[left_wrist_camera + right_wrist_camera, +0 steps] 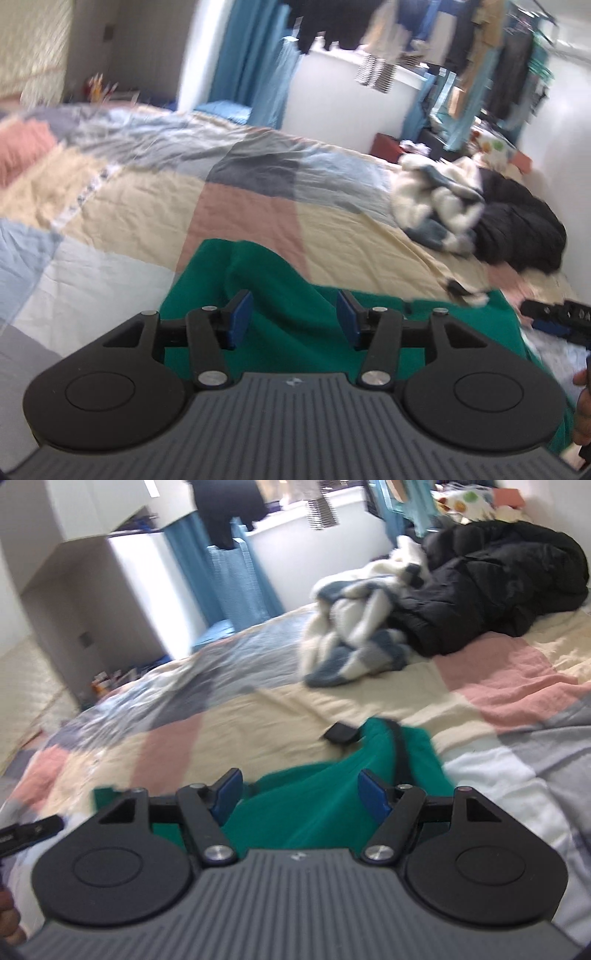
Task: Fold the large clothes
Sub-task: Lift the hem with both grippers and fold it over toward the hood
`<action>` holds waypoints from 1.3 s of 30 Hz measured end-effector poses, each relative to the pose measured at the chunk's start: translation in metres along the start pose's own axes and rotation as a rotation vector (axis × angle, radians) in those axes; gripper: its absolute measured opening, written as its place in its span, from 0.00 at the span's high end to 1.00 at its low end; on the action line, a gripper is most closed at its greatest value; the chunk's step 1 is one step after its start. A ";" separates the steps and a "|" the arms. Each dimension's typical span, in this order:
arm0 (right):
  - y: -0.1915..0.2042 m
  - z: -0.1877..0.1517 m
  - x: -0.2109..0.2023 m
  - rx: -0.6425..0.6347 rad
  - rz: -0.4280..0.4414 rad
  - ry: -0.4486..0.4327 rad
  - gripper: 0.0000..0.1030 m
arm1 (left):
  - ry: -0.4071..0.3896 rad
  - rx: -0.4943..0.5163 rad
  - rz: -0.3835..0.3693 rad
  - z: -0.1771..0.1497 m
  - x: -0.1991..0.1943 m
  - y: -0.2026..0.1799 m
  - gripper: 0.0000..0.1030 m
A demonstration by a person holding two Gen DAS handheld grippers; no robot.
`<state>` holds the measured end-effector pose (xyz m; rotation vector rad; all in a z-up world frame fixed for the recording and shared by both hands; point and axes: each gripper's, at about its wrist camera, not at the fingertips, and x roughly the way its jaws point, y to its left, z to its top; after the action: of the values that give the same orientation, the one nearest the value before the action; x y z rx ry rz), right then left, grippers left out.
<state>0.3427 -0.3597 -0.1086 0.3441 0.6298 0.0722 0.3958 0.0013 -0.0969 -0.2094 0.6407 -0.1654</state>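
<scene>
Left wrist view. Left claw [294,319] standing spread, blue pads [242,314] apart and pinching nothing. Green garment [280,306] lying rumpled on the bed [129,206] just beyond and beneath the pads, a raised fold passing between them without touching either. Patchwork bedspread in cream, pink, blue and grey spreading under it. White and blue fleece [436,199] heaped at the far right of the bed, touching a black padded jacket [517,225] beside it. Right claw [554,317] showing partly at the right edge, over the garment's far end. Blue curtain [255,59] and hanging clothes [406,40] blurring along the back wall.

Right wrist view. Right claw [301,794] standing spread wide, blue pads [373,794] apart, gripping nothing. Green garment [317,805] lying bunched on the bed [258,716] below and between the pads, a dark strap [341,734] trailing from its far end onto the bedspread. White and blue fleece [354,627] and black padded jacket [498,583] lying together well beyond the garment. Left claw [31,829] showing as a dark tip at the left edge; whether spread or pressed together cannot be told from here.
</scene>
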 end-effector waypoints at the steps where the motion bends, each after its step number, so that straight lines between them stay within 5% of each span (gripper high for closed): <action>1: 0.007 -0.008 -0.010 -0.015 0.010 -0.002 0.31 | -0.006 0.030 -0.006 -0.007 -0.010 -0.009 0.45; 6: 0.037 -0.041 -0.045 -0.117 0.029 -0.012 0.31 | -0.019 0.125 -0.012 -0.045 -0.047 -0.045 0.45; 16: 0.039 -0.079 -0.069 -0.119 0.009 0.014 0.35 | 0.033 0.099 0.059 -0.091 -0.064 -0.041 0.45; 28: 0.026 -0.107 -0.036 -0.116 -0.002 0.114 0.36 | 0.134 0.069 0.112 -0.110 -0.031 -0.031 0.42; 39: 0.026 -0.103 -0.061 -0.040 -0.002 0.082 0.37 | 0.082 0.010 0.141 -0.112 -0.054 -0.033 0.41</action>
<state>0.2336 -0.3152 -0.1427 0.3034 0.7085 0.0975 0.2825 -0.0342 -0.1452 -0.1481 0.7341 -0.0414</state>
